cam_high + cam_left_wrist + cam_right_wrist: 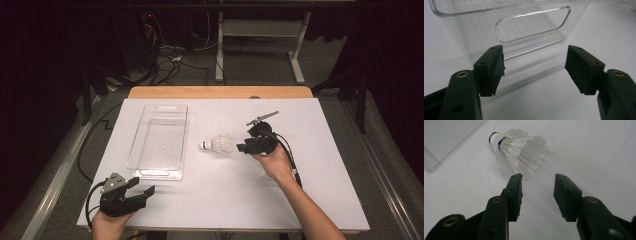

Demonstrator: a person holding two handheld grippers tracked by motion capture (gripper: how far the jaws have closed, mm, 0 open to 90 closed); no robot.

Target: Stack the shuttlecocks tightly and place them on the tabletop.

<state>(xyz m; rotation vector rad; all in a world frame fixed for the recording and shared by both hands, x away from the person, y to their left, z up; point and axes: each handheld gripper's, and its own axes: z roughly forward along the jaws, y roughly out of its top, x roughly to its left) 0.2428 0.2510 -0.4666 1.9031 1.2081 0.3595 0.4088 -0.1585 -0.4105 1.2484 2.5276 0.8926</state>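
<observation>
A white feather shuttlecock [217, 144] lies on its side in the middle of the white table, its cork end toward the clear bin. In the right gripper view the shuttlecock [517, 151] lies just beyond the jaw tips, skirt nearest. My right gripper [242, 147] is open, close to the skirt and not touching it. A clear plastic bin [159, 141] stands empty at the left. My left gripper [141, 186] is open near the front left edge, pointing at the bin's near handle wall [531, 25].
The white sheet [300, 170] covers a wooden table, with bare room at the right and front. Beyond the far edge is a dark floor with cables [170, 55] and a white table frame [260, 30].
</observation>
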